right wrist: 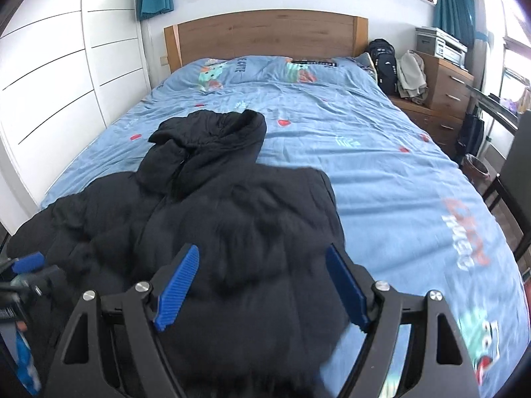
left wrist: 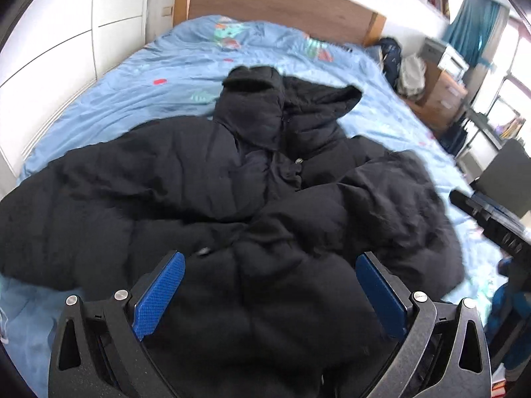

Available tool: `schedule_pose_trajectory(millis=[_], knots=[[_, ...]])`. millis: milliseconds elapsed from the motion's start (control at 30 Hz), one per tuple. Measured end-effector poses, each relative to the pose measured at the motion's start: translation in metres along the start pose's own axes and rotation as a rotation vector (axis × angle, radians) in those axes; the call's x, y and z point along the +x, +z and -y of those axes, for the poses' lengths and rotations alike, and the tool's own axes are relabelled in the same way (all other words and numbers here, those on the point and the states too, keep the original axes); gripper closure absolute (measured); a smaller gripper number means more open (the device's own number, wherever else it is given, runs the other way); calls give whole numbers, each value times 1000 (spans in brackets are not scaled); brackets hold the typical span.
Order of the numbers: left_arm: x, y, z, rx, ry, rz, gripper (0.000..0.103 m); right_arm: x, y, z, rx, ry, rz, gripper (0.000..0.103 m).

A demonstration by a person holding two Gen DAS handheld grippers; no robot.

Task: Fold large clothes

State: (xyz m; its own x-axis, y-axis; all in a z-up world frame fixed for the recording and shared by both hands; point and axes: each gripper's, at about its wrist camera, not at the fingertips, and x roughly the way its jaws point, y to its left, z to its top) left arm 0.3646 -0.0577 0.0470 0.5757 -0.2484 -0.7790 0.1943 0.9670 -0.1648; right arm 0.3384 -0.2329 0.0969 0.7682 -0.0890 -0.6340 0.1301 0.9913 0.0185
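A large black padded hooded jacket (left wrist: pixel 232 179) lies crumpled on the blue bed cover (left wrist: pixel 139 99), hood toward the headboard. My left gripper (left wrist: pixel 270 262) is open, its blue pads (left wrist: pixel 159 295) wide apart just above the jacket's near hem. The jacket also shows in the right wrist view (right wrist: pixel 239 219), on the left half of the bed cover (right wrist: pixel 398 179). My right gripper (right wrist: pixel 262 258) is open over the jacket's near right part, holding nothing. The right gripper shows at the right edge of the left wrist view (left wrist: pixel 491 222); the left gripper shows at the left edge of the right wrist view (right wrist: pixel 26 265).
A wooden headboard (right wrist: pixel 265 33) stands at the far end. White wardrobe doors (right wrist: pixel 59 76) run along the left. On the right are a black backpack (right wrist: pixel 385 63), a wooden drawer unit (right wrist: pixel 448 89) with a printer (right wrist: pixel 441 44), a bin (right wrist: pixel 476 169) and a dark chair (right wrist: pixel 511 192).
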Motion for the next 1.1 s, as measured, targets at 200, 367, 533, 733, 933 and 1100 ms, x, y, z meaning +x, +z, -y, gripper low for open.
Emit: schedule_pose_trajectory(millis=[200, 367, 533, 733, 933, 1100], knots=[[45, -16, -2, 11, 63, -60, 1, 57, 0, 4, 38, 22, -68, 25], [57, -34, -3, -6, 67, -63, 1, 88, -30, 2, 19, 35, -135, 24], [28, -34, 6, 32, 115, 15, 1, 82, -32, 7, 45, 40, -136, 23], [-19, -36, -2, 35, 158, 98, 1, 37, -40, 15, 54, 49, -73, 23], [-53, -44, -25, 17, 221, 125, 1, 22, -62, 15, 38, 20, -127, 23], [-84, -54, -52, 3, 263, 153, 1, -1, -74, 14, 75, 6, -139, 23]])
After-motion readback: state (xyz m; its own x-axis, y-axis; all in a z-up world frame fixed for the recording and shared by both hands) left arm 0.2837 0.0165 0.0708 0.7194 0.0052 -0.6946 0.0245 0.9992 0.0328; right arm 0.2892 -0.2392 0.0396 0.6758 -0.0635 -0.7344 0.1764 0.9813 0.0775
